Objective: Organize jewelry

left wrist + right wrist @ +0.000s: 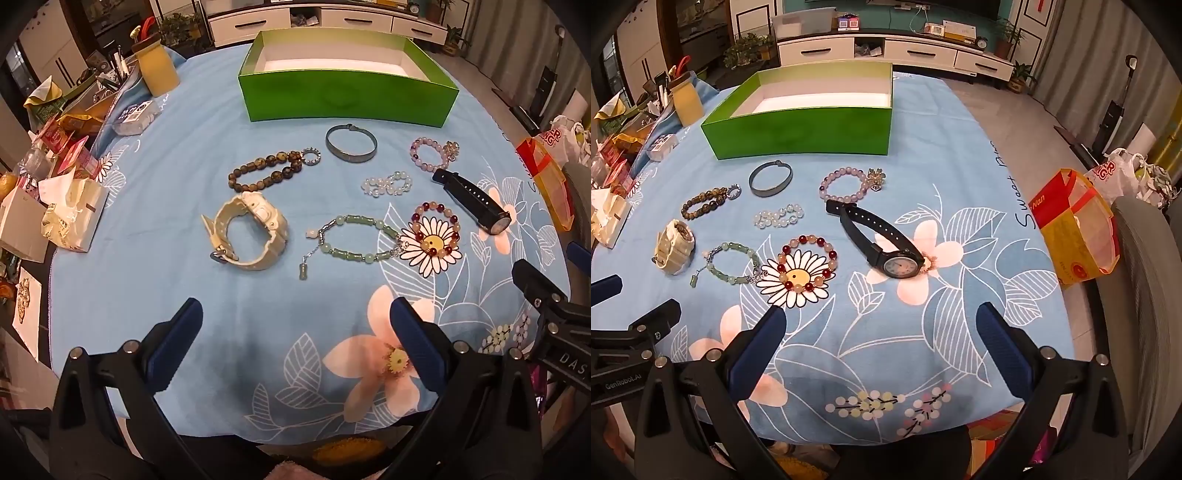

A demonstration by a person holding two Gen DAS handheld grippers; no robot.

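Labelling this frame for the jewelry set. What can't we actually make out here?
- Green box floor: near wall hides its front strip in both views, so small contents there cannot be ruled out.
- Black watch dial: too small to read in the right wrist view; seen edge-on in the left.
- White watch face: turned aside, blurred in both.
- Metal bangle clasp: too small to tell type.
- Left-side clutter: labels distorted by fisheye edge.

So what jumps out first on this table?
Probably the bright green box, open and empty at the far side of the flowered blue cloth. In front of it lie bracelets and two watches: a chunky cream watch on the left, a black watch on the right.
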